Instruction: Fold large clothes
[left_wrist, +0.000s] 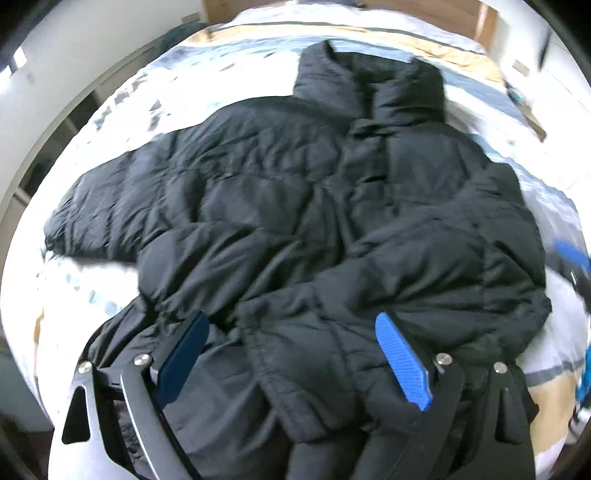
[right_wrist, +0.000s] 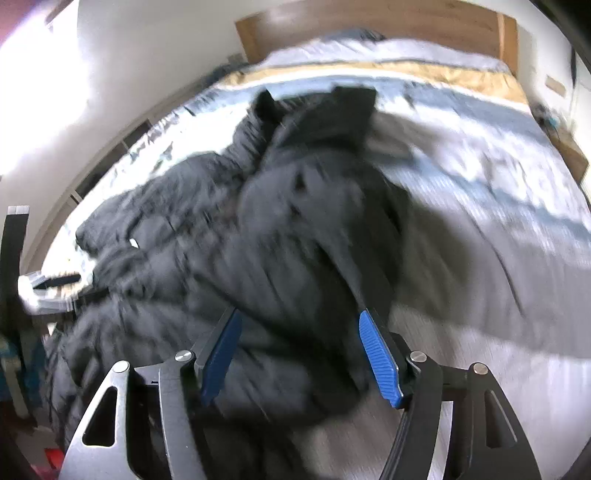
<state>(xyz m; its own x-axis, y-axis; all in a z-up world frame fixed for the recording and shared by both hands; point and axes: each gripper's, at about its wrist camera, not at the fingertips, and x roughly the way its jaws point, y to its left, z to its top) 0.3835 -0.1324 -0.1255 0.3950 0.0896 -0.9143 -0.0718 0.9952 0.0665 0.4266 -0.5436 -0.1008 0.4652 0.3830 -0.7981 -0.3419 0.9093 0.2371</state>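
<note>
A black puffer jacket (left_wrist: 295, 206) lies front-up on the bed, its collar (left_wrist: 369, 85) at the far end. One sleeve (left_wrist: 110, 206) stretches out to the left. The other sleeve (left_wrist: 369, 273) lies folded across the body, its cuff near the middle of the hem. My left gripper (left_wrist: 291, 317) is open just above the hem, with fabric under and between its wide blue pads (left_wrist: 402, 358). In the blurred right wrist view, my right gripper (right_wrist: 300, 314) is open over the jacket (right_wrist: 229, 229) near its right edge. The right gripper (left_wrist: 574, 258) also shows as a blue blur at the right margin.
The bed's duvet (left_wrist: 122, 110) is white with a blue-grey pattern and a yellow band (right_wrist: 406, 74) near the wooden headboard (right_wrist: 369, 18). Bare duvet (right_wrist: 498, 258) spreads to the jacket's right. A white wall (right_wrist: 74, 92) runs along the bed's left side.
</note>
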